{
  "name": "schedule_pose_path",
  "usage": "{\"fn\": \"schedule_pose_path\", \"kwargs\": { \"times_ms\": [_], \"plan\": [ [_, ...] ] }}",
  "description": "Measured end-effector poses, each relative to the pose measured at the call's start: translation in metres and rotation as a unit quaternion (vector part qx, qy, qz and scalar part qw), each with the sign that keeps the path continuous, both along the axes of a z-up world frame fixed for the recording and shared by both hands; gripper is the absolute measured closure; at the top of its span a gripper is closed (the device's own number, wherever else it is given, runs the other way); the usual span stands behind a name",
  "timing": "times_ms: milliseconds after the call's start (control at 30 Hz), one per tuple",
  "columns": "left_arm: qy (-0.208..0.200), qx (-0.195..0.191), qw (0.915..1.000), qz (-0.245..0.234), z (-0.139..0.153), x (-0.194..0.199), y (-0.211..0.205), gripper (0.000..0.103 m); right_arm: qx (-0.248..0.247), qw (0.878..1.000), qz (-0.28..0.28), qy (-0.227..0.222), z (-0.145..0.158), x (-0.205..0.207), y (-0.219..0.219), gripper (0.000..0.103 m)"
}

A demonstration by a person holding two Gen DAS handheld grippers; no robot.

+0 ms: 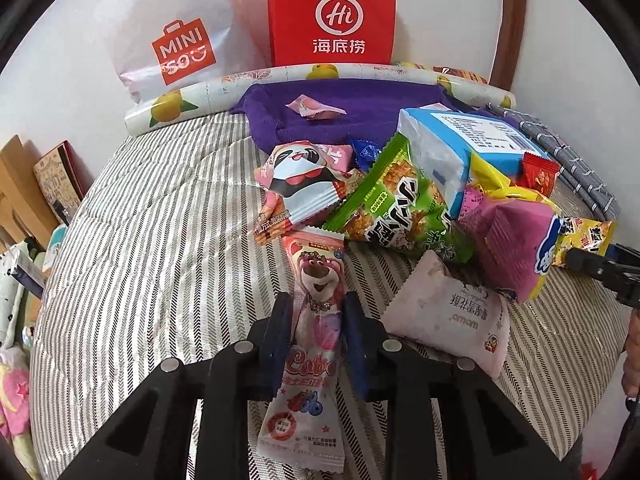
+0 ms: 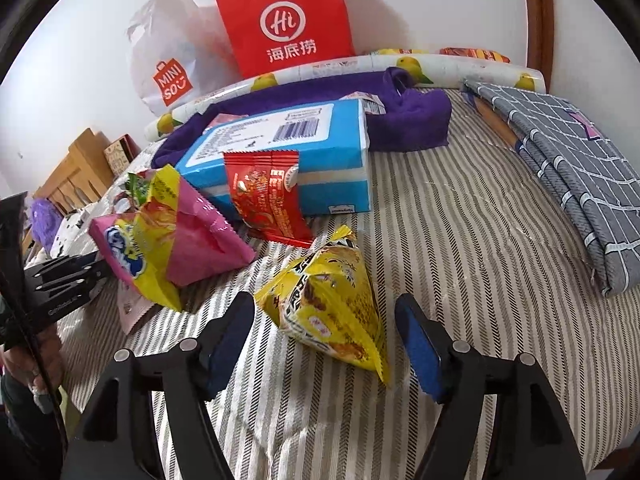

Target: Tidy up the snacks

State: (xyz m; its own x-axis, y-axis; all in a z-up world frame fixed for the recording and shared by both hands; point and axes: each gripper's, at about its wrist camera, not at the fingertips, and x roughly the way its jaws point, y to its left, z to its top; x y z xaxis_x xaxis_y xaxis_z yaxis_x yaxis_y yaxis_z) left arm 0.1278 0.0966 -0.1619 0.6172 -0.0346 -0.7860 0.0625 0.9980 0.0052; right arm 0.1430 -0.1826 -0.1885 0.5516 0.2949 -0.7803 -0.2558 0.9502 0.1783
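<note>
Two bags, red paper bag (image 1: 332, 16) and white plastic bag (image 1: 176, 36), stand past the bed's (image 2: 460, 248) snacks; left hand-held gripper (image 1: 316, 320) pinches the pink bear packet (image 1: 310, 320), while right hand-held gripper (image 2: 326, 336) gapes around the yellow packet (image 2: 332, 304) beside bare stripes.

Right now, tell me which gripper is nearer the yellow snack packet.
Right. The right gripper straddles the yellow snack packet, jaws open around it. The left gripper is beyond the pile, shut on a pink bear packet.

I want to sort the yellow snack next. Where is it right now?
In the right wrist view the yellow snack lies on the striped cover between the open right gripper fingers, just in front of the red packet and blue box.
</note>
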Motion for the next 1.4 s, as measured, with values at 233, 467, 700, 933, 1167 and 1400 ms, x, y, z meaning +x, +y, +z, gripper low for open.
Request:
{"fn": "schedule_pose_path", "kwargs": {
  "times_ms": [233,467,700,933,1167,1400],
  "plan": [
    [0.002,-0.002,1.0000,0.005,0.001,-0.001,0.002,0.080,0.008,1.000,-0.004,-0.002,0.001,-0.001,-0.001,0.055],
    [0.025,-0.014,0.9996,0.004,0.007,-0.007,0.000,0.085,0.017,1.000,0.000,-0.008,0.018,-0.008,-0.005,0.055],
    [0.031,-0.040,0.9987,0.004,0.013,-0.023,0.003,0.085,0.031,0.999,-0.002,-0.031,0.037,-0.015,-0.008,0.055],
    [0.017,-0.041,0.9990,0.004,0.029,-0.033,-0.001,0.085,0.031,0.999,0.002,-0.045,0.048,-0.023,-0.008,0.055],
    [0.005,-0.059,0.9982,-0.010,0.051,-0.036,-0.015,0.085,0.027,0.998,-0.003,-0.063,0.067,-0.031,-0.015,0.055],
    [-0.008,-0.069,0.9973,-0.024,0.071,-0.035,-0.033,0.085,0.028,0.996,-0.010,-0.080,0.084,-0.037,-0.022,0.055]
  ]
}}
